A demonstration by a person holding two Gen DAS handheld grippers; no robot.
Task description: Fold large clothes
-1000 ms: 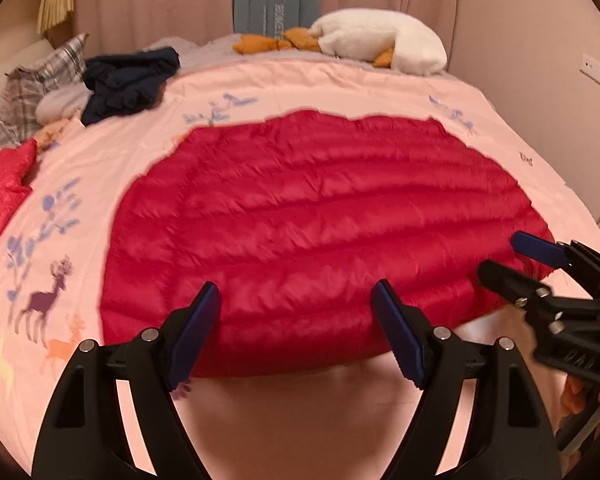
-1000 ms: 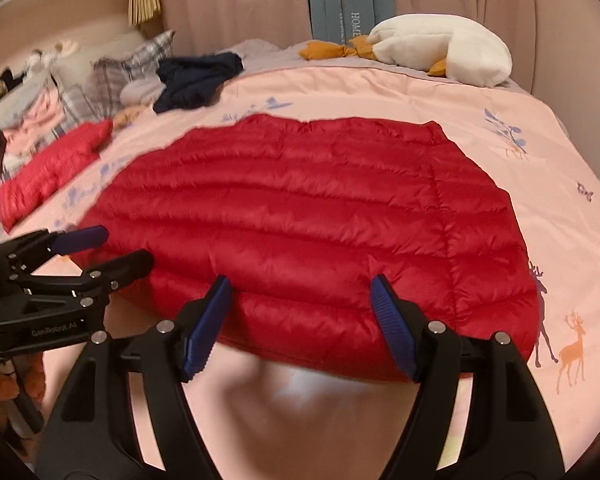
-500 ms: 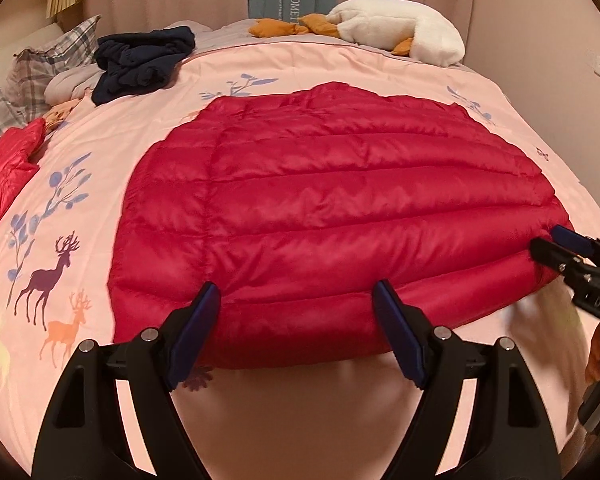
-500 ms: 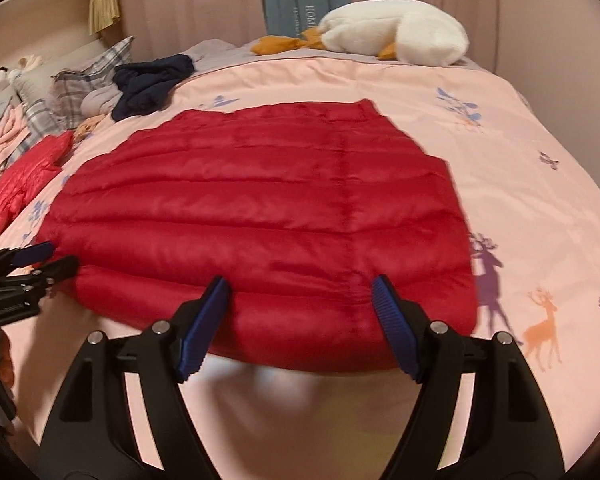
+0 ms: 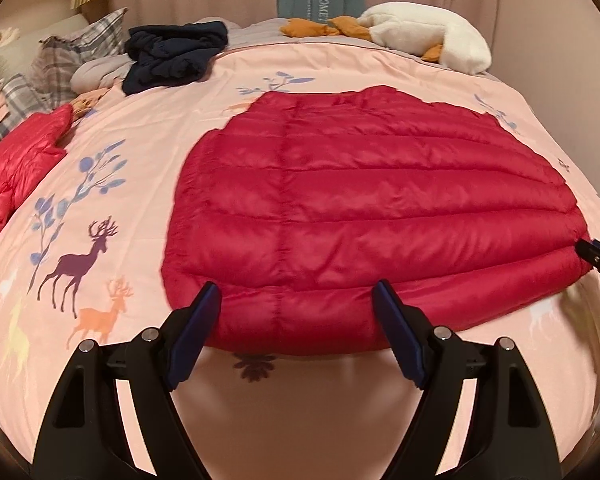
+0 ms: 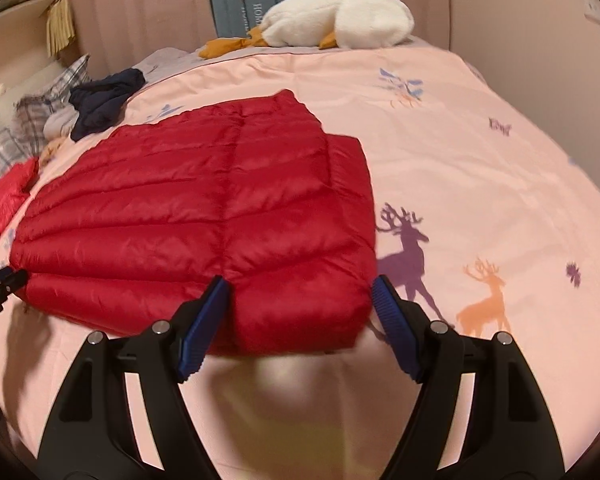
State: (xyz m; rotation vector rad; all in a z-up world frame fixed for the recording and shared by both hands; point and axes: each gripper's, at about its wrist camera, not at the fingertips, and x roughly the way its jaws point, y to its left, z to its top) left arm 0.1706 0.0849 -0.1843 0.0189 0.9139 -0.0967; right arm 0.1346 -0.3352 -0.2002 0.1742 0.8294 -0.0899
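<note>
Where it lies: the red quilted jacket (image 5: 372,216) is spread flat on the pink bedspread (image 5: 148,128), its near hem toward both cameras.
Left tool: the left tool (image 5: 296,330) hangs just above the near hem close to the jacket's left corner, its blue pads spread wide, nothing pinched between them.
Right tool: the right tool (image 6: 300,322) hangs over the near hem at the jacket's right corner, pads spread wide, the hem showing in the gap; whether either pad touches the fabric I cannot tell.
Left view only: the jacket's whole width, and the tip of the right tool at the picture's right edge beside the jacket's corner.
Right view only: the jacket's right edge with a folded layer along it, the deer prints (image 6: 408,248) on the bedspread just beside it, and the left tool's tip at the picture's left edge by the jacket's far corner.
Both views: a dark garment (image 5: 176,56), a white plush toy (image 6: 340,20) and a second red garment (image 5: 16,160) lie well apart from the jacket.
</note>
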